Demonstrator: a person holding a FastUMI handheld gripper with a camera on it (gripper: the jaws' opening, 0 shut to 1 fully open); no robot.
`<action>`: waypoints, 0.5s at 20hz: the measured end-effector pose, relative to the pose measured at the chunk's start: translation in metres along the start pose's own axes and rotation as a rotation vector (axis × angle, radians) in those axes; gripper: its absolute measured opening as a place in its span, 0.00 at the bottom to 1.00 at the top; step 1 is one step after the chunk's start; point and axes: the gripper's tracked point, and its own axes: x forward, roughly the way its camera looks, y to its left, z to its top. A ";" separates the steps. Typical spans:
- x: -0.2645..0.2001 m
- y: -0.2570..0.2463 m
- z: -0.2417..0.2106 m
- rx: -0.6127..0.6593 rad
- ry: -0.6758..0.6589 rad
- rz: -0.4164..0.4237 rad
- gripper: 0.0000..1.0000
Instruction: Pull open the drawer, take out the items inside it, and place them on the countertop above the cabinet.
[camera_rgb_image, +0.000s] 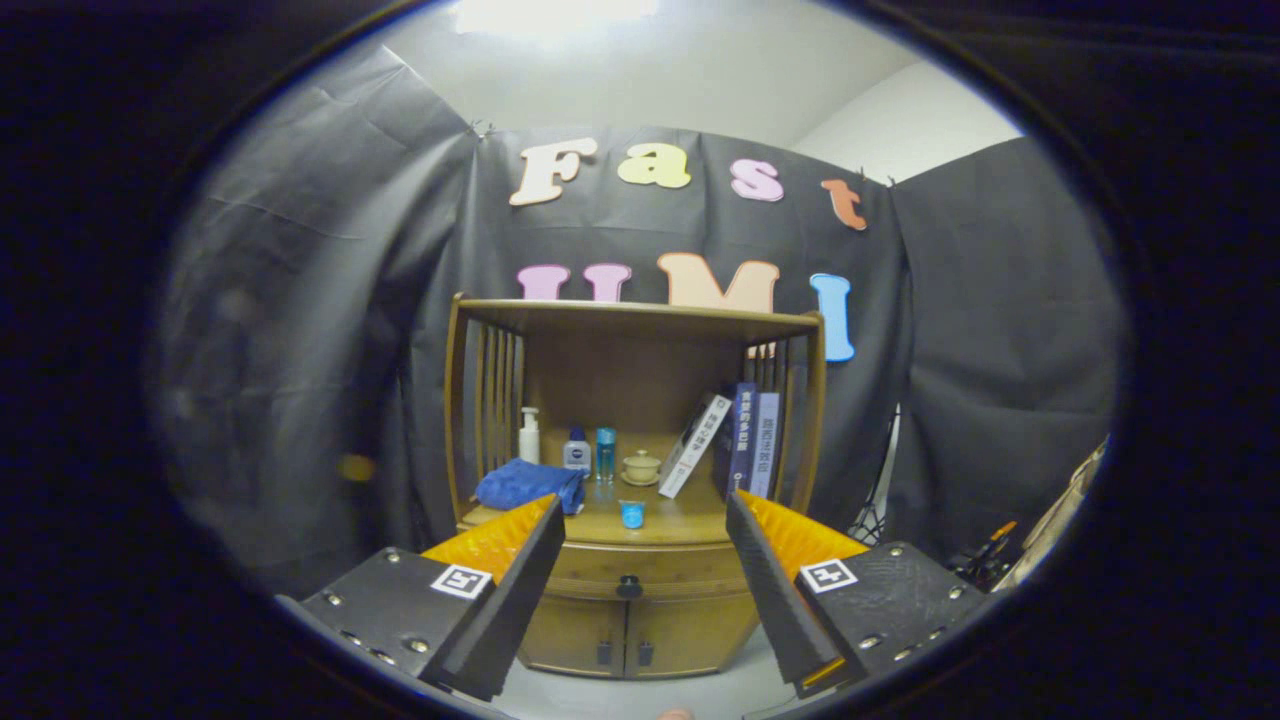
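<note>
The gripper (645, 530) is held with its fingers spread wide, nothing between them. Beyond them, the closed drawer (640, 572) is seen under the countertop (690, 520) of the cabinet (640, 630). A small blue cup (631, 514) is set near the countertop's front edge, a blue cloth (530, 484) toward its left edge, bottles (577, 450) and books (745, 440) farther back.

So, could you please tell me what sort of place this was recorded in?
Probably a staged recording booth, not a real home: black cloth drapes the walls behind a lone wooden cabinet dressed with books and toiletry bottles. The open fingers frame its shut drawer.
</note>
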 end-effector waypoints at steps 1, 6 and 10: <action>-0.004 -0.005 -0.001 0.001 -0.002 -0.005 0.96; -0.007 -0.010 -0.020 0.017 0.027 -0.006 0.97; -0.007 -0.001 -0.022 0.039 0.029 0.016 0.97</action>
